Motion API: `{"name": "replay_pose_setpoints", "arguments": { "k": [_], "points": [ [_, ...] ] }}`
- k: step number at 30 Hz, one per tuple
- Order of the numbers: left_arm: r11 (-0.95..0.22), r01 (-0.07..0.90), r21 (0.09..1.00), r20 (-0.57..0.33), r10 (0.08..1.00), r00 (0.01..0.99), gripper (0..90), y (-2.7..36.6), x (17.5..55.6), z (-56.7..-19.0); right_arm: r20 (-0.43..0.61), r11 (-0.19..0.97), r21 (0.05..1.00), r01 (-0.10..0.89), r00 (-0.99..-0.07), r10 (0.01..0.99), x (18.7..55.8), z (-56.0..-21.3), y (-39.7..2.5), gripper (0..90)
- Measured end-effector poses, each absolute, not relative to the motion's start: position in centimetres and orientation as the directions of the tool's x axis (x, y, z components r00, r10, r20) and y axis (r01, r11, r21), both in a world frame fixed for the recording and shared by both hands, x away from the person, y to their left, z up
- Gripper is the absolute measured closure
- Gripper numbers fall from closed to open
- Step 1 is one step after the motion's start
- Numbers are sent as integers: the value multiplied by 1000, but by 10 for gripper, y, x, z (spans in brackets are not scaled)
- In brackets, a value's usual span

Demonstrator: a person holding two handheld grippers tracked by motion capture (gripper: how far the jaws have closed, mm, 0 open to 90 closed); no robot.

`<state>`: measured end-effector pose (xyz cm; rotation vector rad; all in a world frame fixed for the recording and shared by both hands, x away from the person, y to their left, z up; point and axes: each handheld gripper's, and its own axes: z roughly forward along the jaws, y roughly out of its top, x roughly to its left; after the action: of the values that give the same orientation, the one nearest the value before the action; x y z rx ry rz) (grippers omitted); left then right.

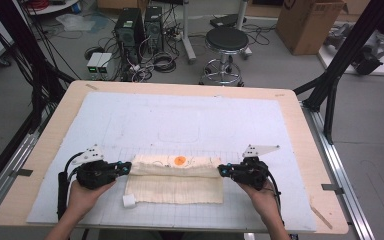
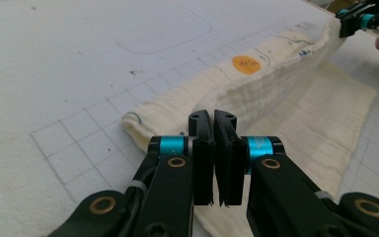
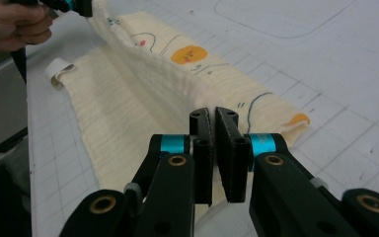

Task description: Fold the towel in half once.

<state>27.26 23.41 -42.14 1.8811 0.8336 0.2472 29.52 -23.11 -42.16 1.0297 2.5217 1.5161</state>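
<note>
Apparently unlettered, cloth [image 1: 175, 177] bears orange dot [image 1: 180, 160].

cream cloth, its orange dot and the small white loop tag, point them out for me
cream cloth [image 1: 175, 189], high view, on the flat lower layer.
orange dot [image 1: 180, 160], high view, on the middle of the printed spot on the raised fold.
white loop tag [image 1: 129, 201], high view, on the tag at the cloth's near left corner.

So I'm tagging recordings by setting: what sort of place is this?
Most likely a lab or workshop: computer towers with tangled cables on the floor, a cardboard box, and a gridded mat on the table.
</note>
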Motion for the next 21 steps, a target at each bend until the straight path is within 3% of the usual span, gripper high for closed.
{"name": "replay_pose_setpoints", "arguments": {
  "k": [21],
  "points": [
    [-315, 433, 845, -175, 603, 778, 850, 235, 249, -432, 286, 346, 783, 516, -794, 537, 268, -430, -227, 853]
  ]
}}
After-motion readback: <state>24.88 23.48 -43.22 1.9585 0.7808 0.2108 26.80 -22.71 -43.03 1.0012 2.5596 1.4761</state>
